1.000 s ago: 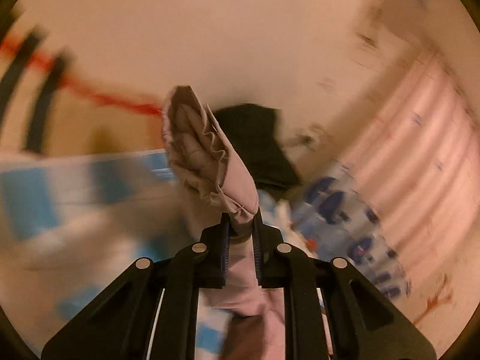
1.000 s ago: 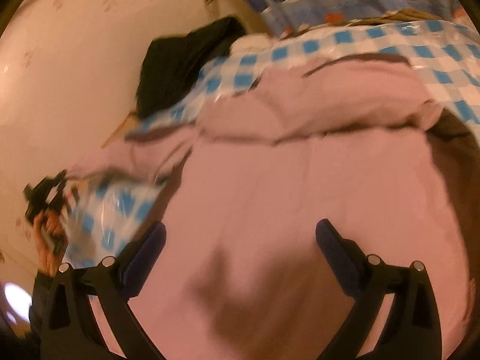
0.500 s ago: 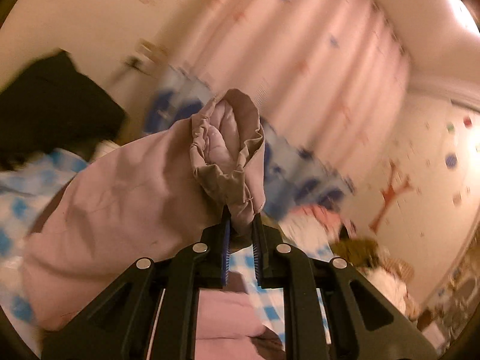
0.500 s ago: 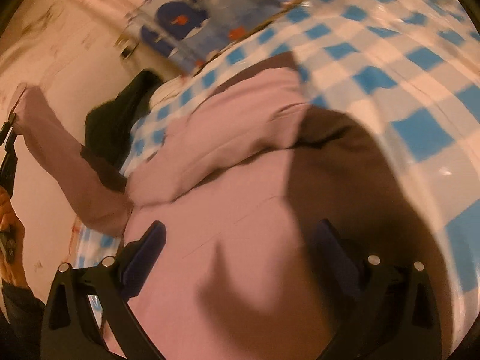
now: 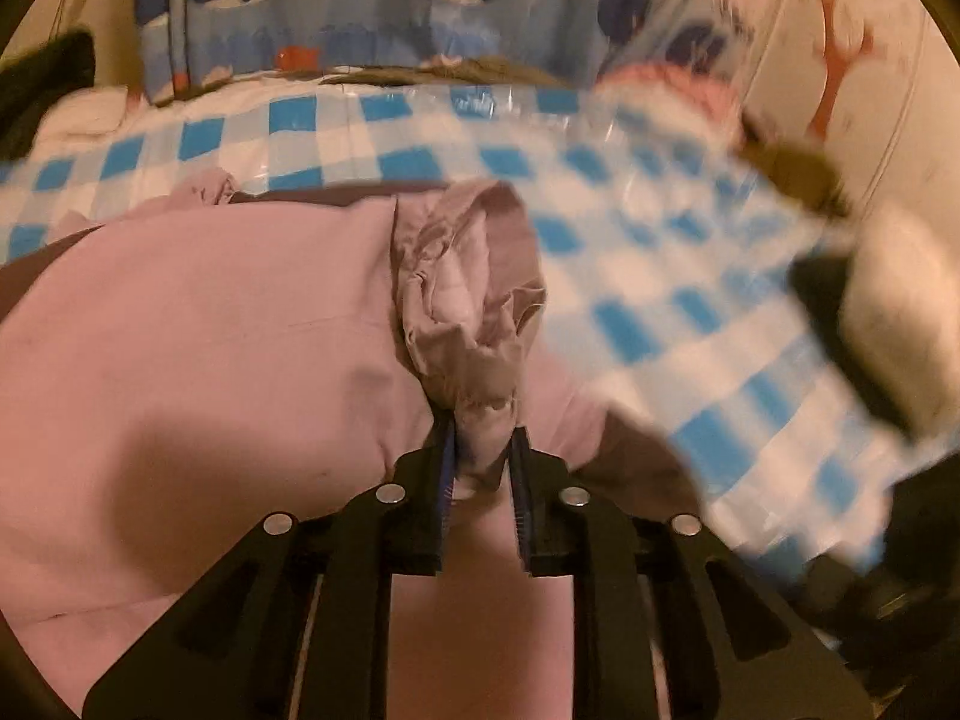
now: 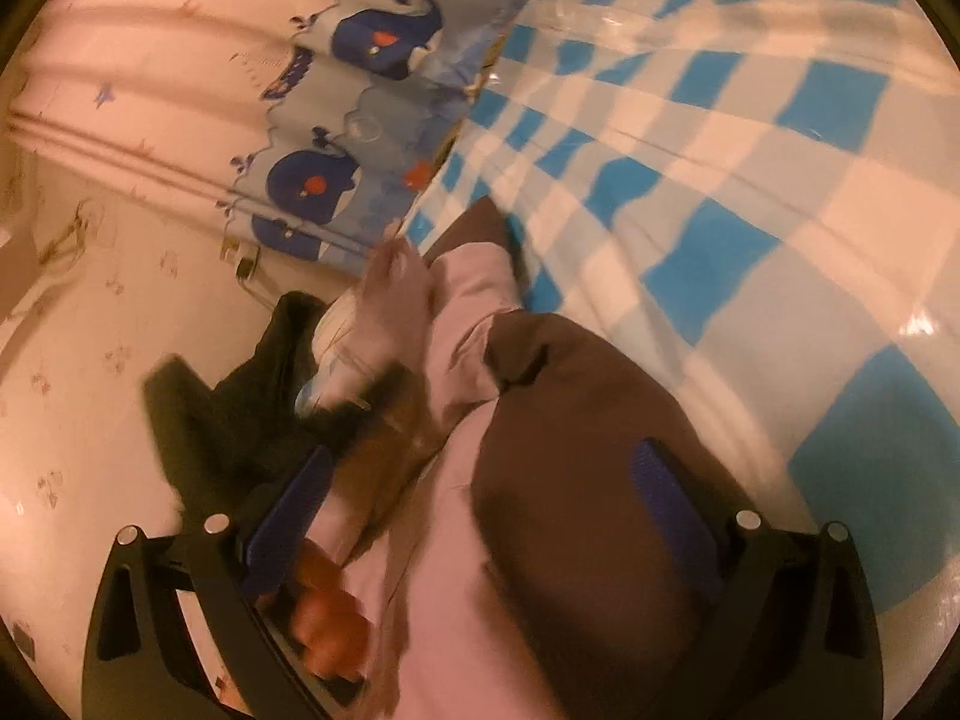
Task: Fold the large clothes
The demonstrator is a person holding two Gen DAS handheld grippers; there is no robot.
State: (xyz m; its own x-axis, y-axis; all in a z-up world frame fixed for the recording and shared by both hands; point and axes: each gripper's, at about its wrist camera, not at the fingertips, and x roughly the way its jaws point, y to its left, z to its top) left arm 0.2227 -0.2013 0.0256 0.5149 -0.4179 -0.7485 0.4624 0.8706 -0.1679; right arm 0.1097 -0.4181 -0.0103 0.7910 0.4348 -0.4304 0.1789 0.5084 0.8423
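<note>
My left gripper (image 5: 480, 468) is clamped on a bunched cuff (image 5: 468, 312) of the pink garment (image 5: 198, 324), the crumpled end standing up and away from the fingers toward the far edge of the bed. The garment lies spread on the blue-and-white checked sheet (image 5: 648, 276), filling the lower left of my left view, its body running broadly left to right there. From my right camera the same garment (image 6: 456, 618) stretches lengthwise away from me, a sleeve (image 6: 474, 294) pointing toward the whale-print curtain (image 6: 360, 54). My right gripper (image 6: 480, 492) is spread wide, hovering over the cloth with nothing between its fingers. A dark piece of clothing (image 6: 240, 408) sits at the bed's left edge.
</note>
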